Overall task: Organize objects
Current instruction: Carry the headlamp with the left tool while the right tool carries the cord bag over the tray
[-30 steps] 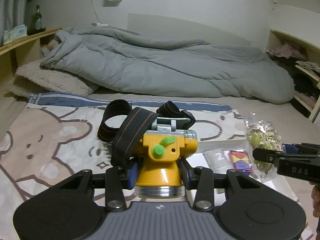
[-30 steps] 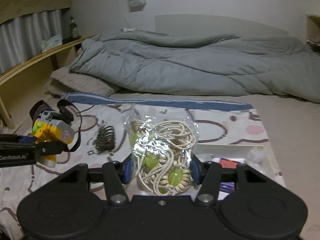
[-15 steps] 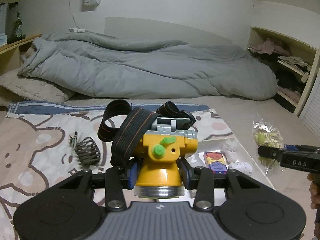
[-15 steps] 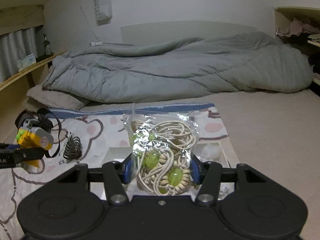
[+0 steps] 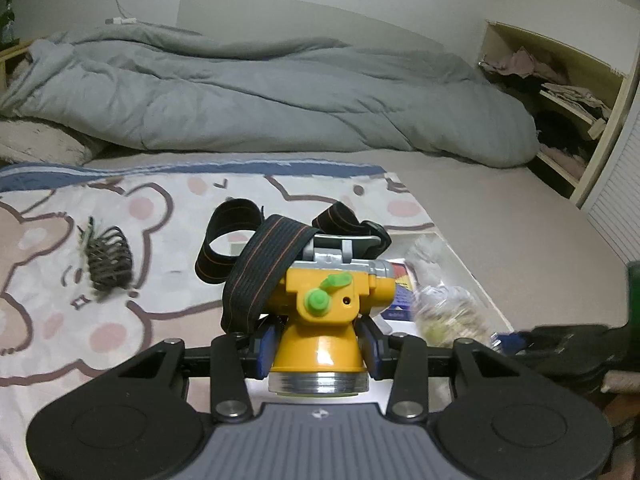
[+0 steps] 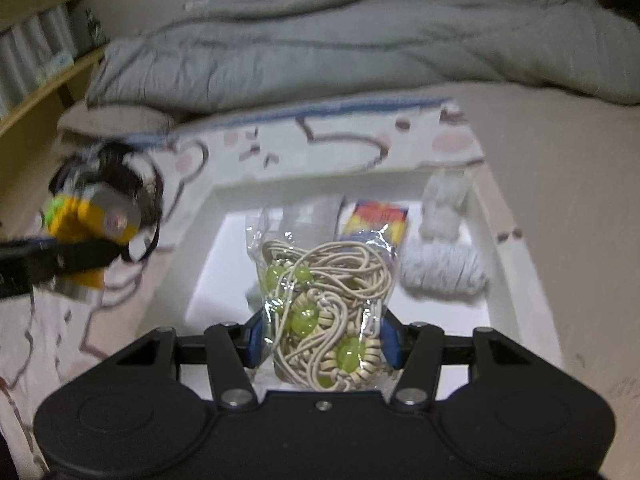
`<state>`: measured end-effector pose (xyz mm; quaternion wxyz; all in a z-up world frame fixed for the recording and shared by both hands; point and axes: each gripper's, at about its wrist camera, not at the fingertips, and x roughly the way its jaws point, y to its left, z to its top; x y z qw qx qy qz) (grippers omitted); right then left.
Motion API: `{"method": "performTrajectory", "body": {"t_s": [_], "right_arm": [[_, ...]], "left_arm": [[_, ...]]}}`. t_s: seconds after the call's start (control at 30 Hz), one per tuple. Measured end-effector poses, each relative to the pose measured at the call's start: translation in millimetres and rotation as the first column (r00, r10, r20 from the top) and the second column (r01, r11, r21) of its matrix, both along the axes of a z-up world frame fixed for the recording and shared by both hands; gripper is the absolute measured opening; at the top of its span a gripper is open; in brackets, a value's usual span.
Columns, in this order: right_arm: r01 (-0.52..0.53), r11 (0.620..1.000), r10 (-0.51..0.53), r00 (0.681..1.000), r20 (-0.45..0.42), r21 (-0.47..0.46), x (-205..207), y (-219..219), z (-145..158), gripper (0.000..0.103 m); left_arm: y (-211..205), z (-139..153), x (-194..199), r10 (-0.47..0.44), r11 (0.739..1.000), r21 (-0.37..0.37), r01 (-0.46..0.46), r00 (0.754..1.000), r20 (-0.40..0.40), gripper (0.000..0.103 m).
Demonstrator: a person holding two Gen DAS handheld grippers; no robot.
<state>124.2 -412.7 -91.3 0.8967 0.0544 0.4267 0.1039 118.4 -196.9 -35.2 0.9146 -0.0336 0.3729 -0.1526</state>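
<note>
Colourful box in white tray: print blurred, probably unreadable

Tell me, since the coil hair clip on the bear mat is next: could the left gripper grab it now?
Probably not yet. The left gripper is shut on the yellow headlamp, so its jaws are full. Nothing lies over the coil hair clip.

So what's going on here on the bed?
Someone is tidying up with a handheld tool in each hand. The left tool grips a yellow headlamp, held above the bear blanket. The right tool holds a bag of cords over a white tray that already has a few items.
</note>
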Motion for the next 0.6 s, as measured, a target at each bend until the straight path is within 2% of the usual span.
{"method": "performTrajectory", "body": {"t_s": [0.13,0.23,0.37,0.47,0.6], "right_arm": [[-0.043,0.997,0.038,0.997,-0.069,-0.069,4.8,4.1,-20.8,0.055],[-0.021,0.989,0.004,0.993,-0.120,-0.147,8.8,-2.2,-34.6,0.055],[0.019,0.970,-0.049,0.992,-0.117,-0.243,15.4,-15.6,-45.7,0.056],[0.056,0.963,-0.084,0.992,-0.097,-0.263,20.2,-28.0,-49.8,0.056],[0.111,0.966,-0.135,0.987,-0.090,-0.234,25.6,-42.3,-50.3,0.056]], "left_arm": [[-11.7,-8.4,2.7,-0.013,1.000,-0.003,0.013,1.000,-0.021,0.044],[-18.2,-16.1,5.7,-0.027,1.000,-0.012,0.027,0.998,-0.049,0.044],[-30.4,-29.6,8.2,-0.055,0.998,-0.016,0.054,0.995,-0.085,0.044],[-42.2,-40.1,10.5,-0.070,0.998,-0.011,0.070,0.992,-0.105,0.044],[-56.0,-55.8,13.7,-0.081,0.997,-0.016,0.080,0.986,-0.147,0.044]]}}
